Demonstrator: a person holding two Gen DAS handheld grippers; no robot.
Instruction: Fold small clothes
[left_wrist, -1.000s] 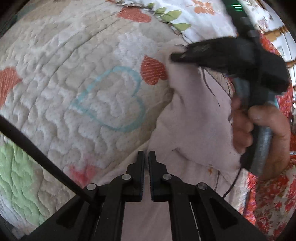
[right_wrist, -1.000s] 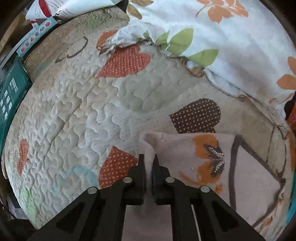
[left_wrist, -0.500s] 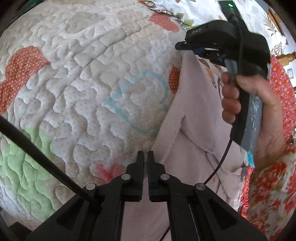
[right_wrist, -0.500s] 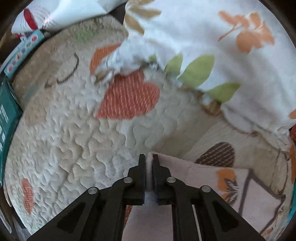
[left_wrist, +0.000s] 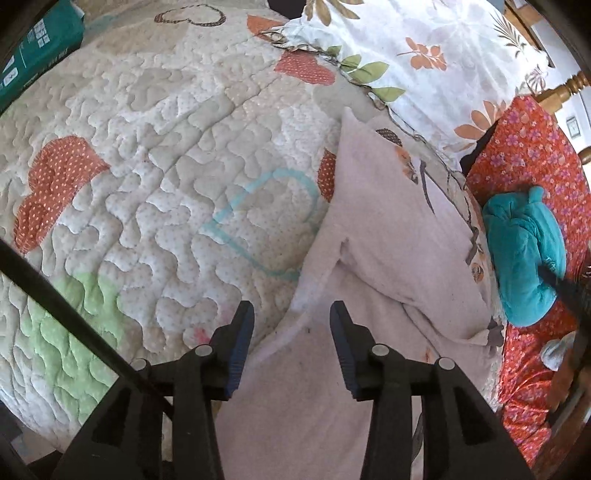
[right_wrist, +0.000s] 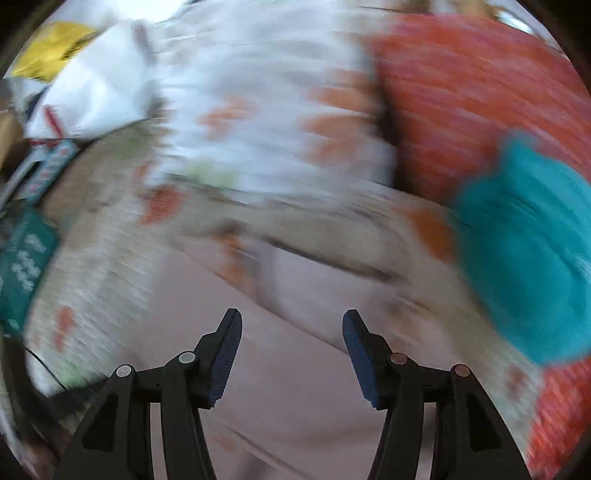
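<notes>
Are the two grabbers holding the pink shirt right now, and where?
No. The left gripper and right gripper have just been opening and nothing is pinched; the pink garment lies loose on the quilt.

Left gripper (left_wrist: 291, 314): black angular plastic fingers (left_wrist: 242, 332), blue ribbed pads, round silver screws. Right gripper (right_wrist: 291, 325): identical black build, blue pads.

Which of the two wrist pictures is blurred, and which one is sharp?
Right wrist view: strongly motion-smeared, only the right hand-held gripper stays crisp; left wrist view: sharp, with fisheye bending, the pale pink garment and quilt clear.
</notes>
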